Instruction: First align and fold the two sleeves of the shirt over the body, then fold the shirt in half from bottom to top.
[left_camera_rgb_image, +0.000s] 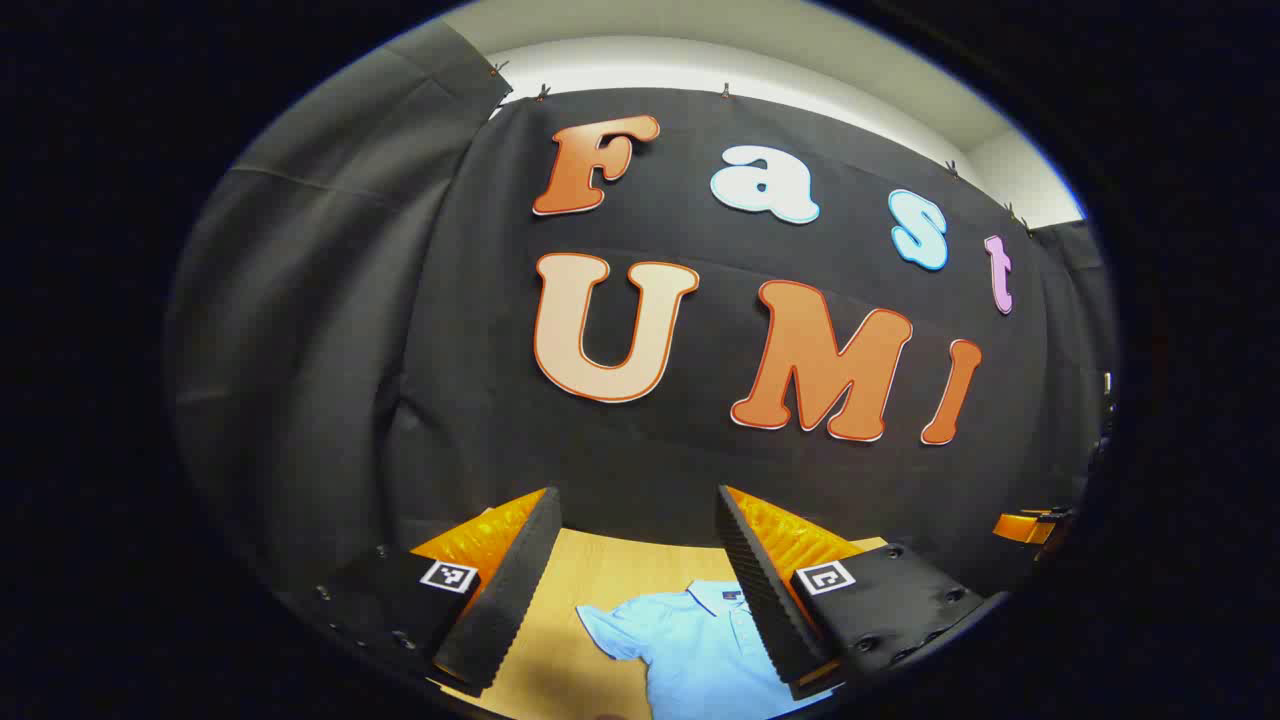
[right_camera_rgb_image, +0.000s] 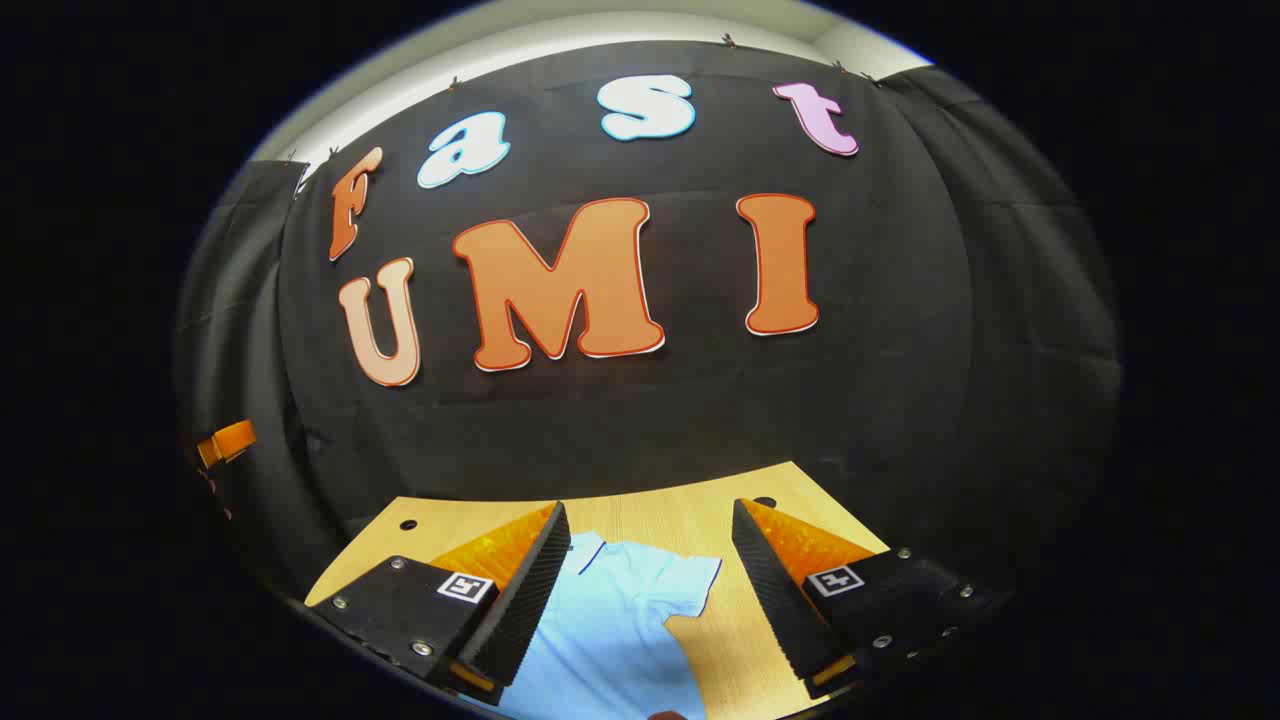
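Left gripper (left_camera_rgb_image: 640, 580) up off the table, jaws spread wide and holding nothing. Down between those jaws, a wooden table (left_camera_rgb_image: 600, 570) and on it a light blue shirt (left_camera_rgb_image: 700, 650), lying flat, collar toward the far end, nearer the right-hand finger than the left one. One short sleeve (left_camera_rgb_image: 610, 632) sticking out into the gap between the jaws, unfolded. Well off to the right of the jaws, at the rim of the left gripper view, a glimpse of the other gripper. Over to the right gripper (right_camera_rgb_image: 650, 590): also raised, jaws wide apart, nothing between the pads. Below that gap, the same shirt (right_camera_rgb_image: 610, 640) on the table (right_camera_rgb_image: 740, 620), its body running under the left-hand finger, a short sleeve (right_camera_rgb_image: 690, 585) spread out toward the right-hand finger but stopping short of it, bare wood in between. Neither gripper touching the cloth. Both sleeves out flat, no fold made yet.
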